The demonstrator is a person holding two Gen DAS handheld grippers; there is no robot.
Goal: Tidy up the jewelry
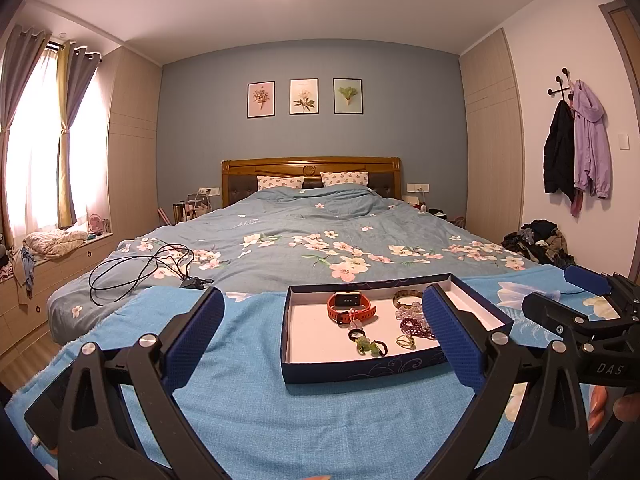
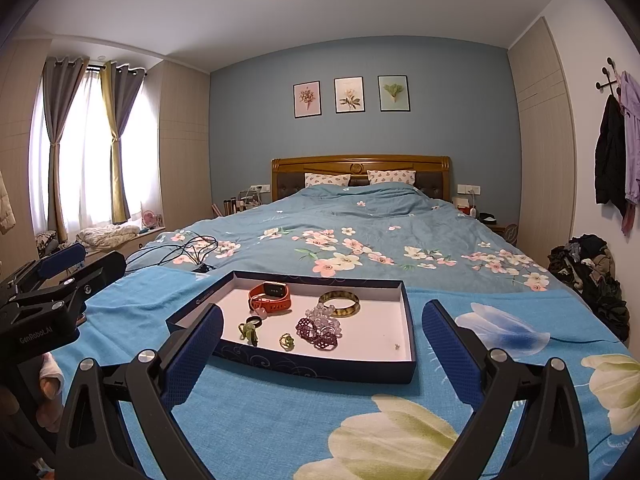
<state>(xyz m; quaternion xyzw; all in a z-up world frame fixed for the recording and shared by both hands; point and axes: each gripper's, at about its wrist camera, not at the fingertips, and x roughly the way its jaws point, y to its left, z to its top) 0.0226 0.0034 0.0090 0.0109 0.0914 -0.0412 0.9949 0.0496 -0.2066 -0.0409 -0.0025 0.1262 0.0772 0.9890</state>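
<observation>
Blue flowered cloth (image 2: 280, 420) covers the near end of the bed (image 2: 380, 232), and on it sits a shallow dark box (image 2: 408, 364) with a white floor. Inside the box, an orange watch (image 2: 270, 298) lies toward its far left, a brown bangle (image 2: 339, 303) toward its far right, purple bead bracelets (image 2: 318, 332) nearer the front, and green rings (image 2: 249, 331) at its front left. Both claws, left gripper (image 1: 324, 336) and right gripper (image 2: 322, 344), hang spread wide and empty just before the box.
</observation>
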